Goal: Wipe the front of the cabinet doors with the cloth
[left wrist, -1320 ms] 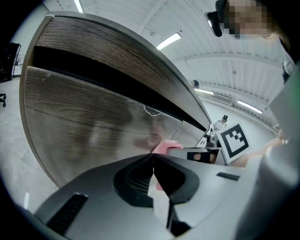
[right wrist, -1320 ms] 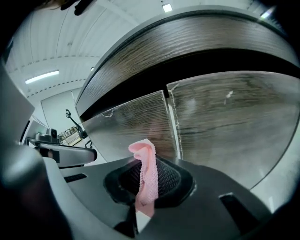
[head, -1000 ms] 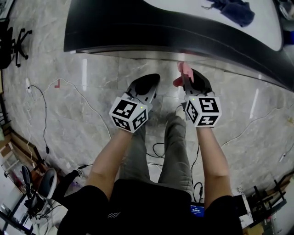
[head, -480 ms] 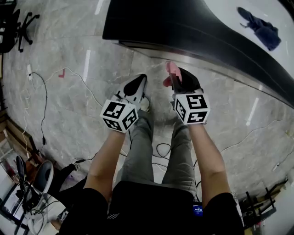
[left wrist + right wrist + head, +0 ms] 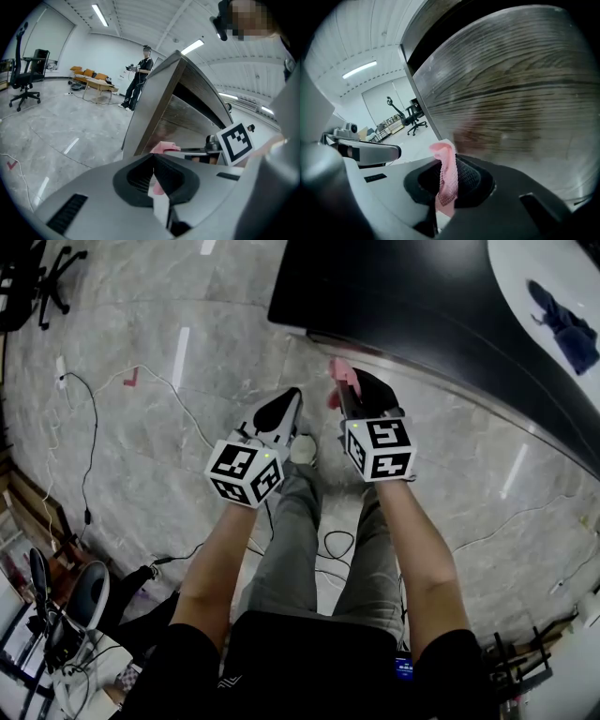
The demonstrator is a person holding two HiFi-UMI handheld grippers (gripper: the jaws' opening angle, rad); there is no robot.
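Observation:
The cabinet [image 5: 403, 310] has a dark front below a white top and fills the upper right of the head view. My right gripper [image 5: 347, 390] is shut on a pink cloth [image 5: 339, 379], held a little short of the cabinet's foot. In the right gripper view the cloth [image 5: 446, 171] sticks up between the jaws of my right gripper [image 5: 445, 164], close to the wood-grain door [image 5: 515, 98]. My left gripper [image 5: 284, 409] hovers beside it over the floor, shut and empty. The left gripper view shows my left gripper [image 5: 153, 161] with jaws together, the cabinet's end [image 5: 150, 108] ahead and the pink cloth [image 5: 165, 147] beyond.
A dark blue cloth [image 5: 565, 322] lies on the cabinet's white top. Cables [image 5: 89, 446] trail over the marble floor at left, near an office chair [image 5: 47, 282]. A person [image 5: 139, 77] stands far off by orange sofas [image 5: 91, 77]. My own legs are below the grippers.
The cabinet has shifted up and to the right in the head view, and its left end now shows. Both grippers keep side by side; the right one still holds the cloth.

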